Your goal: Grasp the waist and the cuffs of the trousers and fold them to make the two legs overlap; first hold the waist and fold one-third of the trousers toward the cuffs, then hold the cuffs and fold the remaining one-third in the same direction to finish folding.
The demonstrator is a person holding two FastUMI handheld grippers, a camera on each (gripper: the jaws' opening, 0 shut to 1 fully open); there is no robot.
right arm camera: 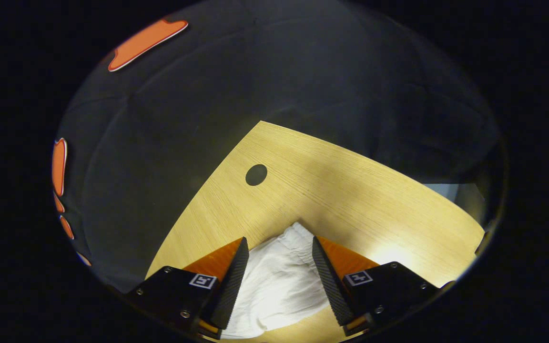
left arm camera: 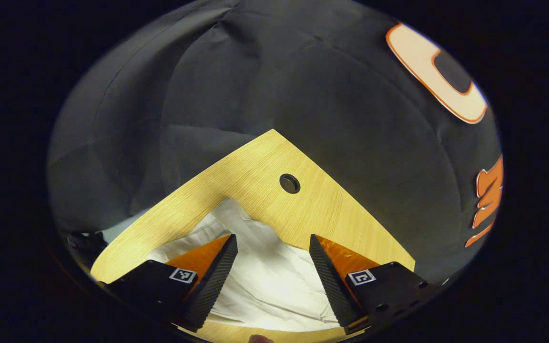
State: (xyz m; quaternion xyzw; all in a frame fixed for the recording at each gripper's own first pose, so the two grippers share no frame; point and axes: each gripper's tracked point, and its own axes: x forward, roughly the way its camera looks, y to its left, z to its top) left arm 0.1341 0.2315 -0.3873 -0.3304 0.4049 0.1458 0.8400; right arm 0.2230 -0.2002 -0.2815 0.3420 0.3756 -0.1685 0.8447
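Wall [left arm camera: 303,85]: black cloth, creased, behind the table in both views; we see it wrap round the table corner.

Table [left arm camera: 255,176]: light wood, grain visible. In left gripper view a corner points away from us toward the wall. In right gripper view the top [right arm camera: 350,190] runs off to the right, w/ a bright light patch near the right finger. Pale strip past the table's far right edge in that view, can't tell what it is.

Trousers [left arm camera: 265,276]: white, crumpled, flat on the table. In left gripper view they spread wide across the lower part, reaching past both fingers, one fold peaking toward the hole. In right gripper view we see a narrower end [right arm camera: 279,281], gathered and wrinkled, tip pointing away between the fingers. Waist or cuff, we can't tell.

Left gripper [left arm camera: 273,240]: jaws wide apart, over the cloth, nothing pinched. Cloth lies below and between the fingers; contact unclear.

Right gripper [right arm camera: 280,243]: jaws wide too, straddling the cloth end, not closed on it. Whether tips touch the fabric, can't tell.

Hole [left arm camera: 289,183]: round, dark-rimmed, in the table near the corner, just beyond the trousers. Also seen in right gripper view [right arm camera: 256,175], well apart from the cloth tip.
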